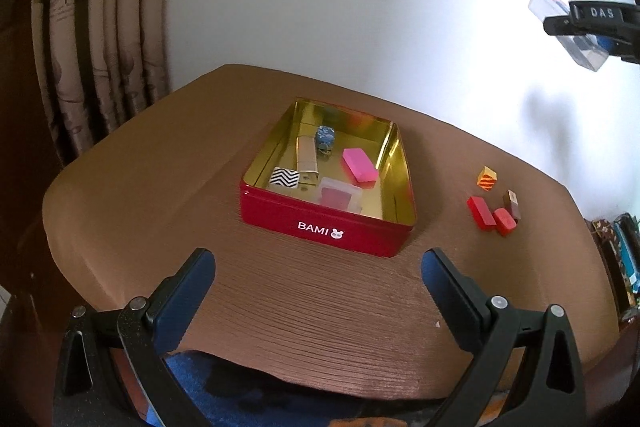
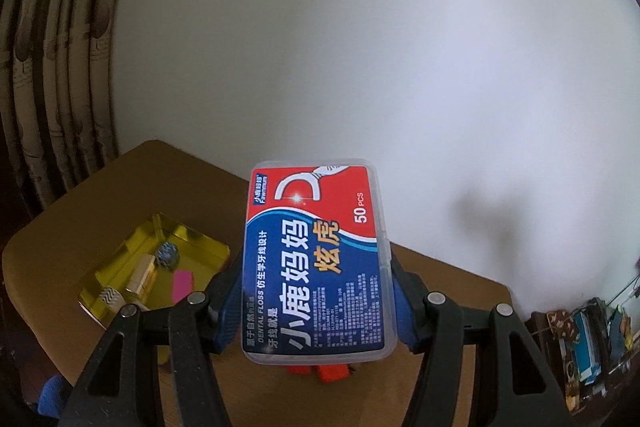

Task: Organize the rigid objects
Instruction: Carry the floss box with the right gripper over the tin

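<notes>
One item is in transit: the dental floss box (image 2: 316, 263) is pinched by its long sides in the right gripper (image 2: 316, 307), held high above the table (image 1: 280, 307). The step is judged to be carrying it to the red tin (image 1: 326, 227); a lowering over free floor is called for. Space inside is taken by a pink block (image 1: 359, 165), zigzag block (image 1: 285, 177) and small clear case (image 1: 340, 195). Four small blocks (image 1: 494, 205) are left outside. The left gripper (image 1: 318, 267) is spread, empty.
</notes>
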`<state>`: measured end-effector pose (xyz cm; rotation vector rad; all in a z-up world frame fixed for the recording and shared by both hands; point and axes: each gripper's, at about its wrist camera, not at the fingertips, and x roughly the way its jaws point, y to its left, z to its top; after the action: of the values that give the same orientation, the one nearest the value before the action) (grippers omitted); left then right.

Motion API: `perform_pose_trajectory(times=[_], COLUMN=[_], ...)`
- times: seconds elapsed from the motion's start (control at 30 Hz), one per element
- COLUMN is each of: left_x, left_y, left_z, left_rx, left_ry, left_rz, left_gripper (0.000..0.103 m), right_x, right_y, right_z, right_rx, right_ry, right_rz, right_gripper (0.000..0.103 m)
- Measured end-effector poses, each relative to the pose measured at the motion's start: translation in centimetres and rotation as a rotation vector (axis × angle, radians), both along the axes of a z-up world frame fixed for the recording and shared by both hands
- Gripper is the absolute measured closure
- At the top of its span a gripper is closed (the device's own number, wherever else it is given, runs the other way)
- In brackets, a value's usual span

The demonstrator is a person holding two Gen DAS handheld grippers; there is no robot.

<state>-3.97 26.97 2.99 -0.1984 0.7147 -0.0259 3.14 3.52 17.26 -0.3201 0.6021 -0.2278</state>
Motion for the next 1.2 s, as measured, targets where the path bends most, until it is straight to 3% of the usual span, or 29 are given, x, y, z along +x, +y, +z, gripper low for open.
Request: perform_pose_trajectory(times=[0.23, 0.43, 0.87, 1.2], left_x=[-0.2, 0.6, 2.4, 3.0], left_y=[2.1, 3.8, 6.0, 6.1], left_z=[0.2, -0.7, -3.1, -3.6], left_rx=[-0.047, -0.095, -0.175, -0.197], left_ry=[-0.001, 0.041, 0.154, 0.180], left_rz=[0.067, 0.122, 0.179, 0.186], left_gripper=[0.001, 0.001, 0.001, 0.001], right_x=[1.6, 3.6, 8.1, 8.8], right_y=[3.6, 6.7, 8.8, 7.3], right_z=[-0.4, -3.2, -13.4, -20.5], right_rx=[-0.003, 0.012, 0.052, 0.109], right_ry=[0.004, 0.046, 0.187, 0.298], right_rz=[0.034, 0.073, 0.091, 0.053], right_gripper=[0.041, 0.041, 0.041, 0.041])
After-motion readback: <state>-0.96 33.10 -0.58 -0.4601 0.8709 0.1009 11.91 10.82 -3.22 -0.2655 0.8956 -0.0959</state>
